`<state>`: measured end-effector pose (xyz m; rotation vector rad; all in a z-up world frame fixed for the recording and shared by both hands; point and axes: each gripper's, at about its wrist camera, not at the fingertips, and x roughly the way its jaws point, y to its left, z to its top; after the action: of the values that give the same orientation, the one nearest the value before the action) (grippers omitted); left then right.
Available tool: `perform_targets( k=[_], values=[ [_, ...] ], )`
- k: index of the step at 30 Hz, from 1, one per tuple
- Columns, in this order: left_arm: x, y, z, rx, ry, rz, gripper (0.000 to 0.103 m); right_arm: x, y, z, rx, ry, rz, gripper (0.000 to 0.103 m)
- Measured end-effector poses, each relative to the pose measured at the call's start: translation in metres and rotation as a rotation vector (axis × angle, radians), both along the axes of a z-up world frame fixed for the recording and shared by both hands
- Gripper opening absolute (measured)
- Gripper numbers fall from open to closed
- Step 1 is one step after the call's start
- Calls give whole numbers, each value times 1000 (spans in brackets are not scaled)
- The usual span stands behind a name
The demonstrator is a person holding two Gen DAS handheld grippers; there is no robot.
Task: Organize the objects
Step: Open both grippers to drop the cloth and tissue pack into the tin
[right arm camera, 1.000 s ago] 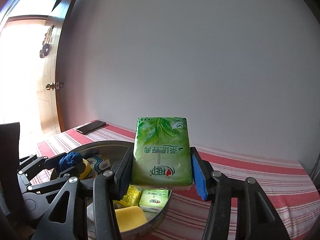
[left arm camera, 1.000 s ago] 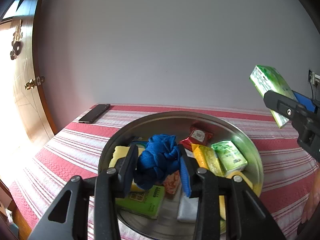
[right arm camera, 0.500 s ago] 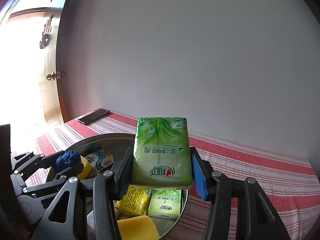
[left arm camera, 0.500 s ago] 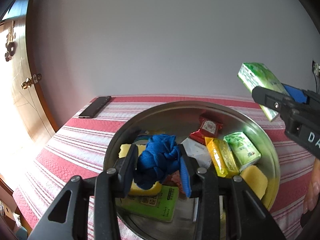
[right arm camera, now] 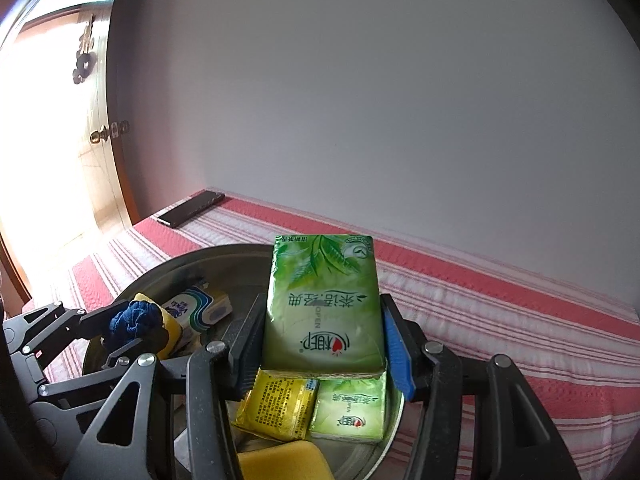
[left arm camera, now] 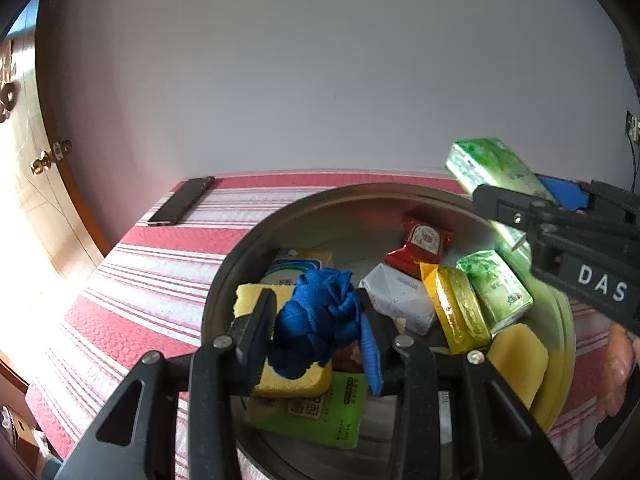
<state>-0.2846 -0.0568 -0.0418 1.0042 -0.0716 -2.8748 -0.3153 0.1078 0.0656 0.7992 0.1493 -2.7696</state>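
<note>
Hovering over a round metal basin on a red-and-white striped tablecloth, both grippers carry loads. The left gripper is clenched on a knotted blue cloth, held above a yellow sponge at about seven o'clock in the basin. The right gripper grasps a large green tissue pack flat between its pads, over the basin's near-right edge; in the left wrist view that pack hangs at about two o'clock.

Inside the basin lie a smaller green tissue pack, a yellow packet, a red sachet, a white packet, a second sponge and a flat green packet. A dark phone lies on the cloth at ten o'clock, well apart from the basin.

Judging by this, the step in hand is carrying items over the basin, either to drop them in or to take them out; I cannot tell which. If dropping, the next move calls for lowering each load onto a free patch and releasing the jaws without the two grippers colliding.
</note>
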Motion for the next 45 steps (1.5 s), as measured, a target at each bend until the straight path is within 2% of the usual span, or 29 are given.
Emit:
perform_targets(
  k=[9,22,26,28,30,32,33,34,36,39,42,45],
  values=[
    [-5,4,-3,-8,-22,-24,38,-13,-11,-16,25,-82,14,55],
    [-10,8,-9,-28,-34,-34,38,-16,-6,-27,28,-107,3,55],
    [-10,11,-9,-28,-36,-34,38,-16,-3,-32,7,-140,22,56],
    [-9,11,-9,-31,-34,-29,42,-14,-3,-33,15,-131,11,59],
    [-7,11,-8,-30,-31,-29,44,-11,0,-33,-4,-125,25,77],
    [-5,13,-8,-32,-31,-34,44,-7,3,-33,-17,-123,26,79],
    [-4,14,-8,-32,-30,-34,50,-5,4,-33,-15,-119,17,79],
    [-2,14,-8,-33,-27,-29,63,-2,4,-34,-14,-115,9,79],
    [4,15,-6,-38,-6,-12,81,3,10,-33,-23,-103,-7,79],
    [15,16,0,-28,21,-9,87,12,17,-29,-37,-82,-35,79],
    [27,17,7,-39,55,1,101,26,24,-23,-50,-52,-53,79],
    [43,17,15,-38,86,13,103,42,29,-13,-60,-13,-67,79]
  ],
)
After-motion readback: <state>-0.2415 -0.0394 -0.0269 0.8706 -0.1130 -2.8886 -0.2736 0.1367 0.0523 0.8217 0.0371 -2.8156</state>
